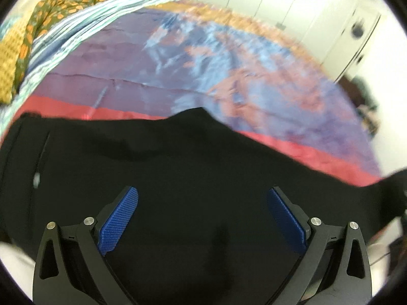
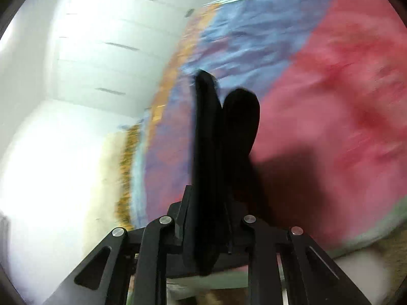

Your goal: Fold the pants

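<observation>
Black pants [image 1: 178, 167] lie spread across the near part of a bed with a purple, blue and red patterned cover [image 1: 178, 58]. My left gripper [image 1: 202, 195] is open just above the pants, its blue pads [image 1: 119, 221] wide apart with nothing between them. In the right wrist view my right gripper [image 2: 216, 185] is shut on a bunched fold of the black pants [image 2: 229, 127], which sticks up between the jaws over the red part of the cover [image 2: 343, 89]. The view is blurred.
A striped light-blue cloth [image 1: 84, 23] and a green-orange patterned cloth [image 1: 51, 7] lie at the bed's far left. White wardrobe doors [image 1: 292, 0] stand behind the bed. Dark items [image 1: 366, 106] sit at the right beside the bed.
</observation>
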